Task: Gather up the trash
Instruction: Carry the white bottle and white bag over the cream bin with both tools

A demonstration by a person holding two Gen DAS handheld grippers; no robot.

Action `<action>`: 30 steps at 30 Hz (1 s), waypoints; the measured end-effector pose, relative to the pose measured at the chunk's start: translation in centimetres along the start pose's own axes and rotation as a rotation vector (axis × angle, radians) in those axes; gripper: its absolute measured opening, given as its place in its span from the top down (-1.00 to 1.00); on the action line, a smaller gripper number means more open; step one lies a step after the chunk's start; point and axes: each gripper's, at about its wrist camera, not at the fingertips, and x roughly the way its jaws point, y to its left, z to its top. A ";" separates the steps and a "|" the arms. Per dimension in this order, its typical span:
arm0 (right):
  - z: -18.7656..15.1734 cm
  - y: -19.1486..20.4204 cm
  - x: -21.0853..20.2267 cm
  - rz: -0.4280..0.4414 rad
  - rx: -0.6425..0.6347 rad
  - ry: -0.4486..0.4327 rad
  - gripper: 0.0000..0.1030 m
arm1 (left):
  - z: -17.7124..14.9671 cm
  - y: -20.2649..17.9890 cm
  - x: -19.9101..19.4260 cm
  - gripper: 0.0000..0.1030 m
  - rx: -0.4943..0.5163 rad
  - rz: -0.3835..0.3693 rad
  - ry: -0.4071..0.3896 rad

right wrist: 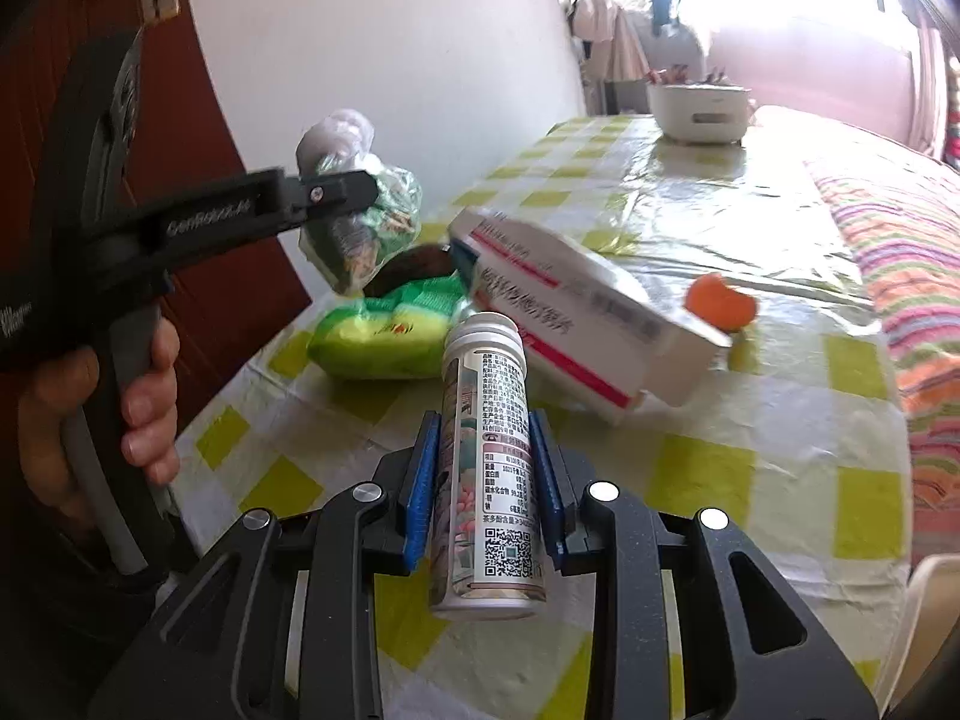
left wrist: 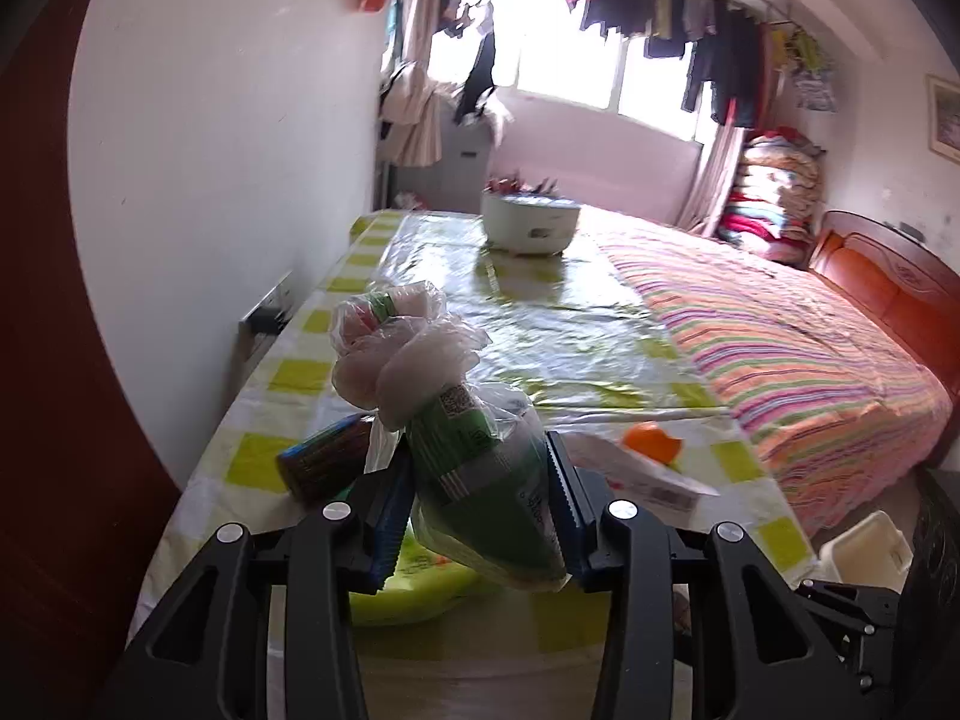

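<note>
- Left wrist view: the left gripper (left wrist: pixel 480 501) is filling the bottom of the frame, its two blue-padded fingers (left wrist: pixel 387 516) partly closed and pressing on a clear plastic bag (left wrist: pixel 480 480) with a green packet inside.
- The bag's twisted top is rising toward the middle of the frame, and the bag is hanging clear of the table.
- Right wrist view: the right gripper (right wrist: pixel 486 492) is sitting at the bottom centre, its blue pads narrowly spaced and clamping a white tube (right wrist: pixel 489 456) with a printed label, capped end pointing away from the camera.
- At the left of this view, a person's hand (right wrist: pixel 90 420) is wrapping around the left gripper's handle, and that gripper is holding the bag at upper left.
- Just beyond the tube, a green pouch (right wrist: pixel 384 330) is lying on the table, with a dark rounded item (right wrist: pixel 417 267) behind it that is too blurred to name.
- A long white box (right wrist: pixel 576 306) with a red stripe is lying tilted at the centre, one end against the pouch.
- An orange piece (right wrist: pixel 717 300), perhaps peel, is sitting just past the box's right end.
- The table (right wrist: pixel 750 468) is wearing a yellow-green and white checked cloth under clear plastic.
- A white round appliance (right wrist: pixel 699 111) is standing at the far end of the table, upper right.
- A bed (left wrist: pixel 798 354) with a striped cover is running along the right side of the table.
- Clothes (left wrist: pixel 678 18) are hanging across a bright window at the top of the left wrist view.
</note>
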 end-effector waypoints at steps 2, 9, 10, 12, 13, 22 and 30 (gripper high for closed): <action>-0.4 -0.7 -1.1 -0.007 0.026 -0.023 0.45 | 0.0 -0.9 -0.3 0.22 0.014 -0.022 -0.009; -1.7 -4.0 -5.5 -0.055 0.112 -0.104 0.45 | -0.5 -5.6 -0.8 0.22 0.091 -0.110 -0.023; -1.9 -4.5 -6.1 -0.066 0.123 -0.113 0.45 | -0.6 -6.2 -0.8 0.22 0.102 -0.119 -0.021; -2.4 -5.5 -6.9 -0.081 0.147 -0.126 0.45 | -0.9 -7.6 -0.7 0.22 0.124 -0.136 -0.019; -2.6 -5.9 -7.2 -0.090 0.159 -0.134 0.45 | -1.1 -8.4 -0.7 0.22 0.137 -0.148 -0.015; -4.7 -9.6 -11.5 -0.169 0.246 -0.211 0.45 | -2.7 -14.2 0.1 0.22 0.220 -0.245 0.013; -6.4 -12.1 -14.0 -0.239 0.303 -0.248 0.45 | -4.3 -18.3 0.8 0.22 0.280 -0.319 0.045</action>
